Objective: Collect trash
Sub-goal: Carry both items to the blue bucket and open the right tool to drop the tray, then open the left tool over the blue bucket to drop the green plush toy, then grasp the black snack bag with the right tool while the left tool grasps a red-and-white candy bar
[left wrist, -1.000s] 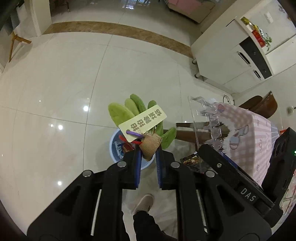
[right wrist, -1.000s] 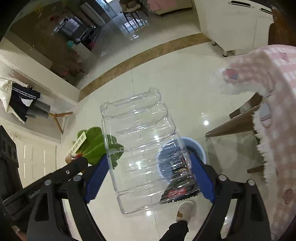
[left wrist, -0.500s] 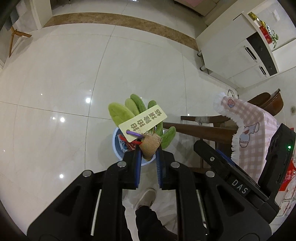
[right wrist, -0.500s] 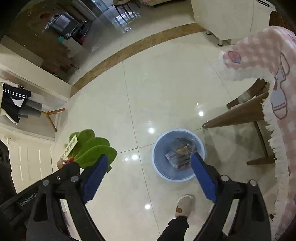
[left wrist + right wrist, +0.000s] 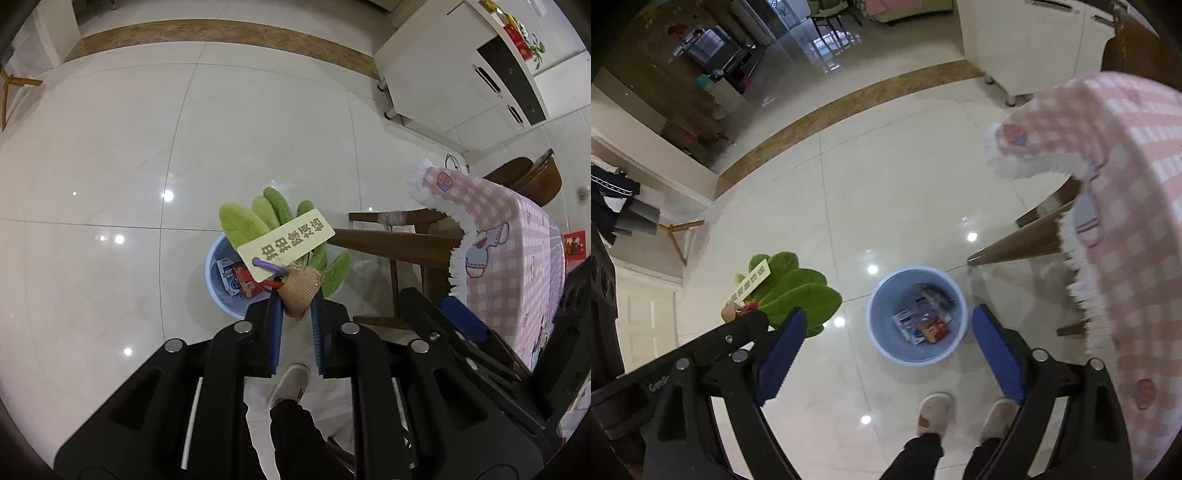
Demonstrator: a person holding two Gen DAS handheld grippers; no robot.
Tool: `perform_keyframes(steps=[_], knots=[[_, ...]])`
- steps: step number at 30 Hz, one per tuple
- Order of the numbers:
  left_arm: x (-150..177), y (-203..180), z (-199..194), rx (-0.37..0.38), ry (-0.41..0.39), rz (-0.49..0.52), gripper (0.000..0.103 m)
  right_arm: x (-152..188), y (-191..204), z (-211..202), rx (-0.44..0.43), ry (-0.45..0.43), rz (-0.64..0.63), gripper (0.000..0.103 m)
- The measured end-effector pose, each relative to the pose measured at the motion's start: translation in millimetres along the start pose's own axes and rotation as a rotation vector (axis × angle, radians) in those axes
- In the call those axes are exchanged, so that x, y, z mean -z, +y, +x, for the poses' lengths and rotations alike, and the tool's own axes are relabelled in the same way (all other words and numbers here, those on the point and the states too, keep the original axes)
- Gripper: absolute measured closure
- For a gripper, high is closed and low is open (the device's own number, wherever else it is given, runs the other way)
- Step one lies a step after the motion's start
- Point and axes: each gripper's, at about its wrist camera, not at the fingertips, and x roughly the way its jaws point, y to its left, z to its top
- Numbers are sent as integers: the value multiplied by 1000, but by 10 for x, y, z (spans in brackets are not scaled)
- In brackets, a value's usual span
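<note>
My left gripper (image 5: 296,310) is shut on the tan ribbed base of a green plush plant (image 5: 299,288) with a cream tag (image 5: 286,243), held above a light blue trash bin (image 5: 218,291). The plant also shows in the right wrist view (image 5: 798,295). My right gripper (image 5: 886,332) is wide open and empty, high above the bin (image 5: 918,317). The bin holds wrappers and a clear plastic tray (image 5: 923,317).
A table with a pink checked cloth (image 5: 1126,177) and wooden chair legs (image 5: 1015,247) stands right of the bin. White cabinets (image 5: 461,74) stand at the back. The person's slippered feet (image 5: 934,410) are on the glossy tiled floor just below the bin.
The right gripper opened and let go of the clear plastic tray, which now lies in the bin. The left gripper still holds the plush plant over the bin.
</note>
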Motion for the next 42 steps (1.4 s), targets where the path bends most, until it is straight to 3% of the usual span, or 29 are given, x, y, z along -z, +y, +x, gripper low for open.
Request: perform_keyframes(steps=[11, 13, 15, 23, 27, 33, 42], knots=[[4, -296, -13, -6, 38, 46, 85, 1, -338, -449, 81, -95, 55, 14], [9, -319, -4, -21, 57, 41, 80, 19, -386, -510, 83, -106, 69, 14], [17, -317, -8, -40, 67, 23, 43, 28, -437, -566, 85, -115, 78, 14], [66, -658, -295, -35, 26, 72, 42, 93, -631, -1048, 96, -190, 122, 14], [167, -1216, -604, -20, -49, 187, 42, 140, -886, -1441, 96, -258, 172, 14], [506, -2311, -772, 36, -120, 413, 42, 303, -1656, -2196, 145, -392, 260, 14], [1476, -4094, -276, 155, -12, 712, 41, 1037, -3400, -2941, 294, -460, 478, 14]])
